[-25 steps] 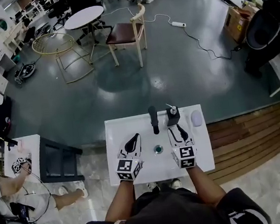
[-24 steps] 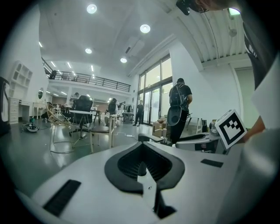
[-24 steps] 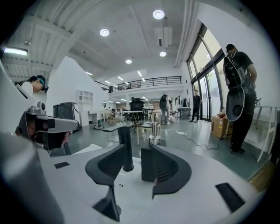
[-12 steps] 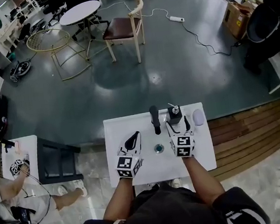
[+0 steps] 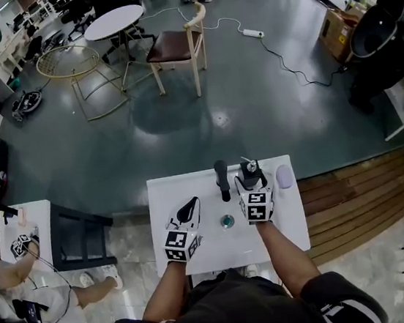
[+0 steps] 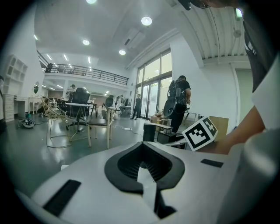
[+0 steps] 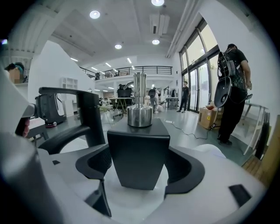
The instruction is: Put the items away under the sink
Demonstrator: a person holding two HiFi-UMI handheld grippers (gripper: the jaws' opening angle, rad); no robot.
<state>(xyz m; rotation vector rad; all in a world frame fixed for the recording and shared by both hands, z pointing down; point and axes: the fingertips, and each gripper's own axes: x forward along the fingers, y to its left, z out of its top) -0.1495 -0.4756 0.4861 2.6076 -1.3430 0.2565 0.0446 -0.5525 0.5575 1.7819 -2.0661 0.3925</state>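
Pickup under way: my right hand-held gripper (image 5: 253, 182), its jaws just spread wide, straddles the black pump dispenser (image 7: 138, 153) near the counter's (image 5: 183, 189) twelve o'clock edge. The pads stand clear of its sides. My left hand-held gripper (image 5: 191, 206) is clenched and empty toward eight o'clock. A black upright post (image 5: 222, 179) stands at the dispenser's nine o'clock and a pale oval piece (image 5: 284, 176) at its three. Next, I judge, comes a square squeeze on the body, then a steady lift. The dispenser is opaque, so its contents cannot be told.
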